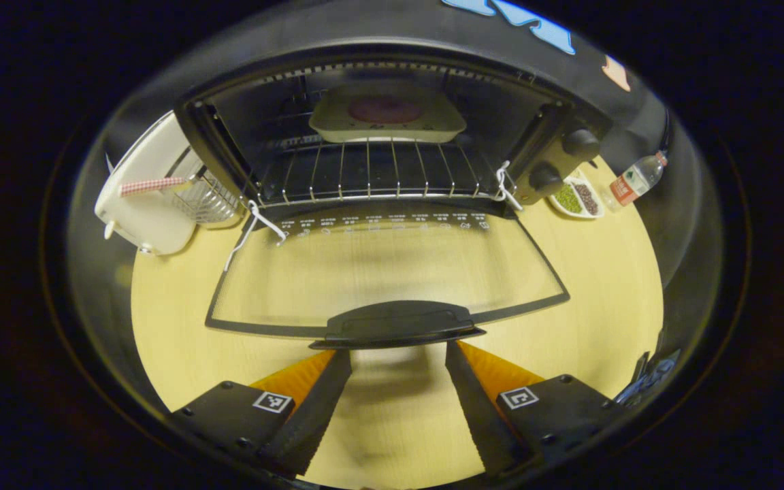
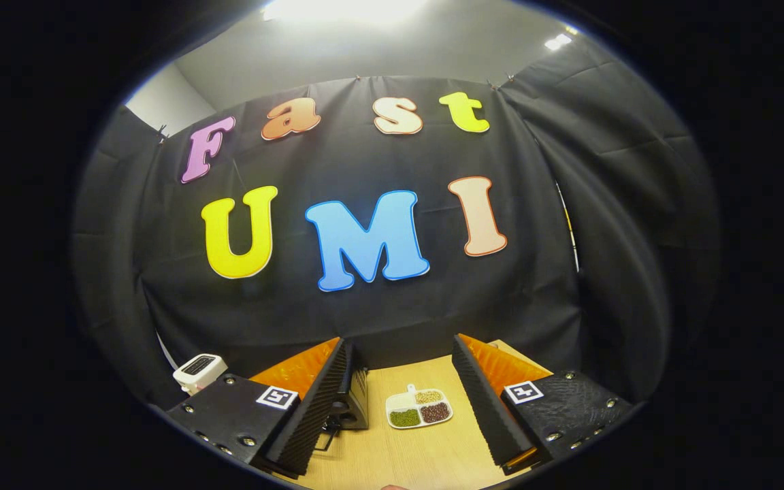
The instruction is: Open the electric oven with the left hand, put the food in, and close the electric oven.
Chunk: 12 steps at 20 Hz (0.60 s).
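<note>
Facing open electric oven (image 1: pixel 392 136), door (image 1: pixel 385 272) dropped flat over worktop (image 1: pixel 174 340), food tray (image 1: pixel 386 114) inside on wire rack (image 1: pixel 371 173).

L tongs (image 1: pixel 397 357) spread apart, tips just short of door handle (image 1: pixel 397 325), not touching it. R tongs (image 2: pixel 399 357) also apart, gripping nothing, aimed at booth wall; sectioned dish of beans (image 2: pixel 419 408) lies on worktop betw. its fingers, oven corner (image 2: pixel 351 395) at left. In left gripper view: white appliance w/ wire basket (image 1: pixel 160 190) left of oven, same dish (image 1: pixel 577 199) & water bottle (image 1: pixel 633 180) right of it.
</note>
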Available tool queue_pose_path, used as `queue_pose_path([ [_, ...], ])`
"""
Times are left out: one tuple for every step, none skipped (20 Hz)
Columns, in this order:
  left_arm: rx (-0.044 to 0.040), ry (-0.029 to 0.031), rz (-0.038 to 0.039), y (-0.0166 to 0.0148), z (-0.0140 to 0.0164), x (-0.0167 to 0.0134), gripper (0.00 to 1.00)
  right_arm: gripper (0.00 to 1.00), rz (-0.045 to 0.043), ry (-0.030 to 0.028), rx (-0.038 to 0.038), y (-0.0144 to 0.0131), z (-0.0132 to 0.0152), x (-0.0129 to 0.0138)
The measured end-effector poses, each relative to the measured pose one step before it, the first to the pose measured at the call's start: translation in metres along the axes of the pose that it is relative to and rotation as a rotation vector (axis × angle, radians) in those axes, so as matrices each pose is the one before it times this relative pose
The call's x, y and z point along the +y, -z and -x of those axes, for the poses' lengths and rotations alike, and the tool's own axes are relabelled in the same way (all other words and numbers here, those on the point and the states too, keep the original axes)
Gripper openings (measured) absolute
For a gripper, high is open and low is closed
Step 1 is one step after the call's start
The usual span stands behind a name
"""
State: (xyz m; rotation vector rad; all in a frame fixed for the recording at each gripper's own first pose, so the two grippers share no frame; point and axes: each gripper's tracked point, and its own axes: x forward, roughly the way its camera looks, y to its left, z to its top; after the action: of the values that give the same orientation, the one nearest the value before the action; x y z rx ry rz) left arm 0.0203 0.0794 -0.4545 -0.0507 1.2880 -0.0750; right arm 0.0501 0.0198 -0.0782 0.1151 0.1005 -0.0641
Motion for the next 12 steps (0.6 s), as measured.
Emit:
queue_pose_path([
  [-0.01321,0.00014,-0.00066,-0.00164,0.00296,-0.0006,0.95,0.95,0.0015,-0.00088,-0.00092,-0.00106,0.00071,0.00081],
  [-0.01035,0.00013,-0.00076,-0.00059,0.00297,0.00004,0.99,0.95,0.00123,-0.00347,-0.00216,-0.00109,0.00122,-0.00034],
  [-0.01137,-0.00125,-0.00078,-0.00266,0.00202,-0.00091,0.99,0.95,0.00231,-0.00086,0.00041,-0.00087,-0.0001,0.00087],
  [-0.00947,-0.00289,-0.00392,-0.00093,0.0012,-0.00052,0.99,0.95,0.00053,-0.00302,-0.00084,0.00018,0.00155,-0.0006],
  [-0.01206,-0.00546,-0.00618,-0.00317,0.0017,-0.0001,0.97,0.95,0.00078,0.00027,-0.00054,-0.00159,0.00069,-0.0005],
  [-0.01553,-0.00481,-0.00554,-0.00345,0.00238,0.00018,0.95,0.95,0.00145,0.00144,-0.00094,-0.00053,-0.00019,-0.00249],
  [-0.01496,-0.00303,-0.00047,-0.0047,0.00232,-0.0001,0.95,0.95,0.0007,0.0017,-0.00013,-0.00082,0.00067,-0.00115],
  [-0.01213,-0.00179,0.00162,-0.0039,0.00206,-0.00147,0.95,0.95,0.00032,0.00376,-0.0007,-0.00042,0.00078,-0.00138],
  [-0.01225,-0.00811,0.00636,-0.0042,0.00232,0.00011,0.95,0.94,0.00111,0.00362,-0.00078,-0.00146,0.00083,-0.00288],
  [-0.01347,-0.00425,0.00833,-0.00381,-0.00055,0.0006,0.95,0.95,0.00172,0.00446,0.00147,0.00012,0.00099,-0.00305],
  [-0.01472,-0.00544,0.00296,-0.00393,-0.00023,-0.00015,0.95,0.95,-0.0006,0.00309,-0.00076,-0.00041,0.00085,-0.00269],
  [-0.01188,-0.01086,-0.0012,-0.00371,0.00043,0.00197,0.99,0.95,-0.00065,0.00469,-0.00054,-0.00044,-0.00004,-0.00204],
])
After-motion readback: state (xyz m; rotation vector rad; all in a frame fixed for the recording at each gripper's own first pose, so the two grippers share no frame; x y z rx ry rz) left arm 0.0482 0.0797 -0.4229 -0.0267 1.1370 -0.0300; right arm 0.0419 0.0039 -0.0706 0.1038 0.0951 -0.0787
